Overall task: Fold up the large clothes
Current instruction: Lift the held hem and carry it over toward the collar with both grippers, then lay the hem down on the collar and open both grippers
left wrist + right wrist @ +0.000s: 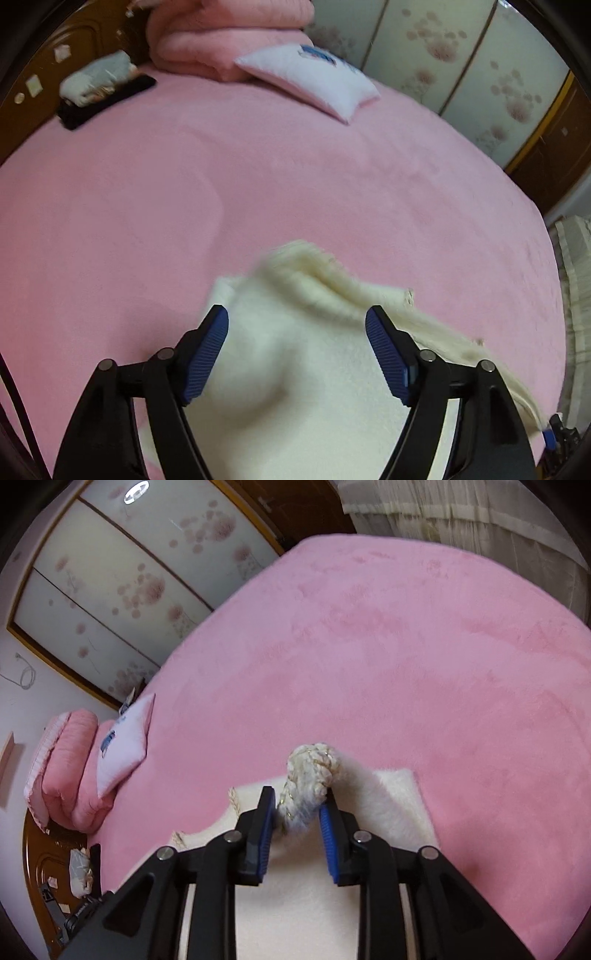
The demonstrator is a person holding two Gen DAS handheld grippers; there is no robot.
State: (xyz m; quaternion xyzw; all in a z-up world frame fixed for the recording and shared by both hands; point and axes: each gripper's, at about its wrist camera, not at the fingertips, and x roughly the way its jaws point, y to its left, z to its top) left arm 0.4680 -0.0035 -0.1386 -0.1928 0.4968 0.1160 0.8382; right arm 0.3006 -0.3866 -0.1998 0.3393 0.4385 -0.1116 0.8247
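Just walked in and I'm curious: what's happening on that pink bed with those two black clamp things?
A person is folding a cream fuzzy garment on the pink bed with two handheld grippers. The right gripper pinches a bunched, braid-trimmed edge of it. The left gripper is open over the fabric, holding nothing.

Pink bed (295, 177), floral wardrobe doors (122, 576), curtain (461, 506)

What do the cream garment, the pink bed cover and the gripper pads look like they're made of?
The cream garment looks like fuzzy knit or fleece, with a braided, gold-flecked trim; its surface is soft and matte. The pink bed cover seems plush velvety fabric, showing brushed shading. The right gripper pads look like ribbed blue rubber or plastic.
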